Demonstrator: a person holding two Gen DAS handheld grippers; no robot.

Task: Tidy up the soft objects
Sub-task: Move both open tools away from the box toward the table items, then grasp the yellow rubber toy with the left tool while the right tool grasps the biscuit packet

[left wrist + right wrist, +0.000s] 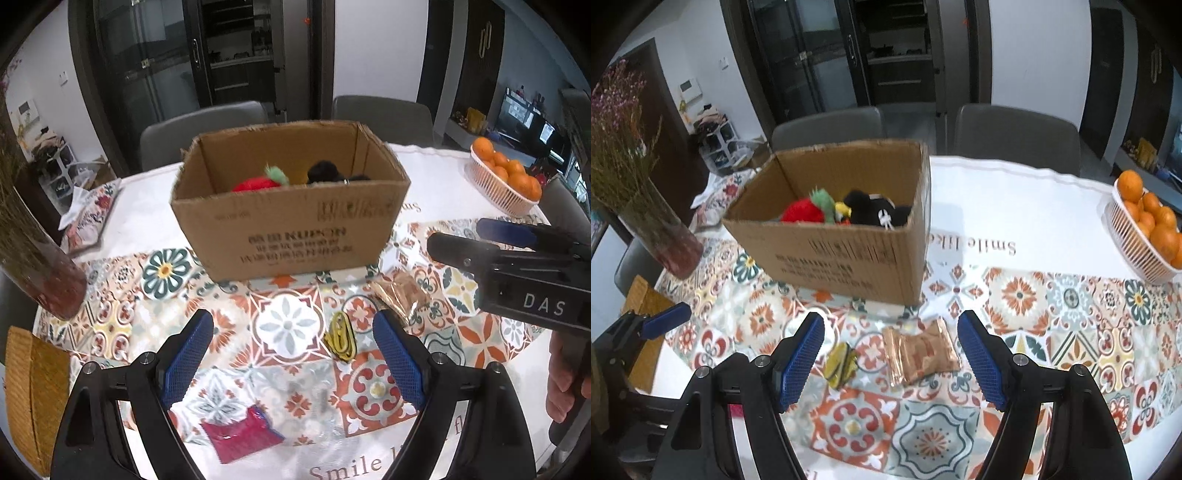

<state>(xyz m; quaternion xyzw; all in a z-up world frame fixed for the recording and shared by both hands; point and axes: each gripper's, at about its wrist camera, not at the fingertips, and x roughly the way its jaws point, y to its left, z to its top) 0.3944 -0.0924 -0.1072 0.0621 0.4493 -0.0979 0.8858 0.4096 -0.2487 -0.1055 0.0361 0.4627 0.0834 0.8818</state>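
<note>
between the wide-open, empty pads of the left gripper (291, 354): patterned tablecloth (288, 325), yellow packet (340, 339) just inside the right pad. between the right gripper (890, 354) pads, parted and empty: brown packet (919, 354). beyond both: cardboard box (295, 236) holding red plush (801, 212) and black plush (871, 210).

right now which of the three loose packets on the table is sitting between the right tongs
The gold-brown foil packet. It lies between the open right tongs; the small yellow packet sits by their left finger, and the magenta packet lies under the left tongs.
</note>
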